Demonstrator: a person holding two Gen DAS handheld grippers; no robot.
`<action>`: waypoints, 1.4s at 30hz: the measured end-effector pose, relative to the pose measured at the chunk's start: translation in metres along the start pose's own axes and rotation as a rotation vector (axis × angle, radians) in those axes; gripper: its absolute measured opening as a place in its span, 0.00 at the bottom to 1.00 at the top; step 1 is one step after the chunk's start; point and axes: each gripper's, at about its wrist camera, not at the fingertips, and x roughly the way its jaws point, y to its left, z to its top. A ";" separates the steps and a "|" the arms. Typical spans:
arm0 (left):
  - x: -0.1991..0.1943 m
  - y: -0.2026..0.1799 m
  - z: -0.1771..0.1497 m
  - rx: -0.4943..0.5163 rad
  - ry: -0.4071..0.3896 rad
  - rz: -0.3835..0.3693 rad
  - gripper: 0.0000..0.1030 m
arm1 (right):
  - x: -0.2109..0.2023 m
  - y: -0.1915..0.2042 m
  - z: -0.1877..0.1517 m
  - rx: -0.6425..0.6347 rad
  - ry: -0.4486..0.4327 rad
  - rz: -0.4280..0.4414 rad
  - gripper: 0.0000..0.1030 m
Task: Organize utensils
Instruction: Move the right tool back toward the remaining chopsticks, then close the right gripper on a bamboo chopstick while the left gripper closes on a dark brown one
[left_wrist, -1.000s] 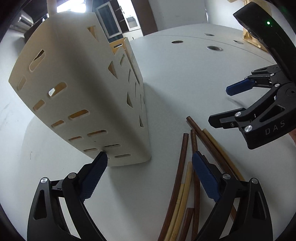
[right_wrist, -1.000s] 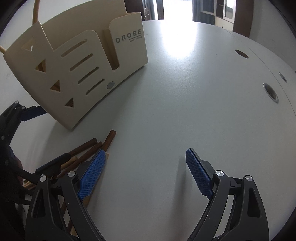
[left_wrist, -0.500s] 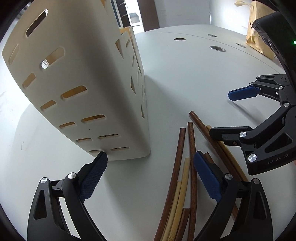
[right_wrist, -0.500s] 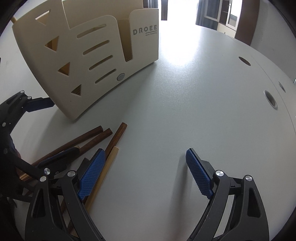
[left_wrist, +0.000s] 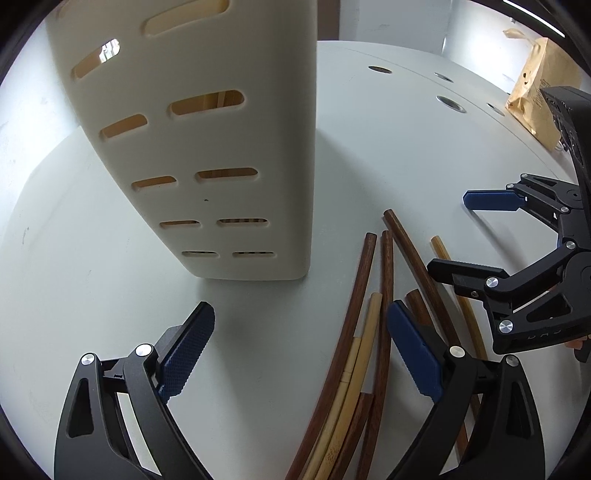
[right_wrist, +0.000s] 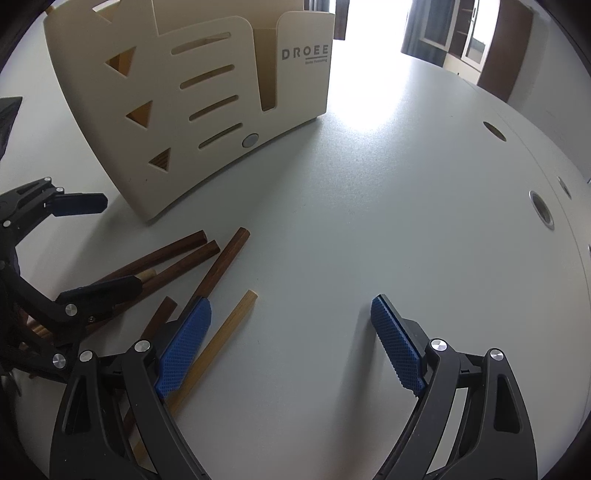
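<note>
— What did the place look like from where you stood?

— A pale grey tabletop with round cable holes, bright glare from the windows behind, and a brown paper bag at the far edge. A cream slotted utensil holder stood upright on it.

— And the utensils?

— The chopsticks, dark wood and pale bamboo, lay loose in a fan on the tabletop just beside the holder's base. One pale chopstick lay a little apart from the rest.

— Were the tongs holding anything?

— No. The left tongs were spread wide, hovering between the holder and the sticks, with nothing between the pads. The right tongs were spread too, empty, one pad just over that stray pale stick.

— So how far along?

— Barely begun, I judged. Something tan showed through the holder's slots, but I couldn't tell what. Every stick I could see remained to be lifted and slotted in.
</note>
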 end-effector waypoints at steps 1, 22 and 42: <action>0.001 0.000 0.001 -0.010 0.005 -0.002 0.90 | -0.001 0.002 -0.001 0.000 0.001 0.000 0.86; -0.013 0.022 -0.005 -0.091 -0.060 0.049 0.85 | 0.001 -0.009 0.003 0.011 0.009 -0.005 0.86; -0.006 0.023 -0.005 -0.049 -0.060 0.102 0.83 | 0.002 -0.008 0.005 0.001 0.005 -0.001 0.86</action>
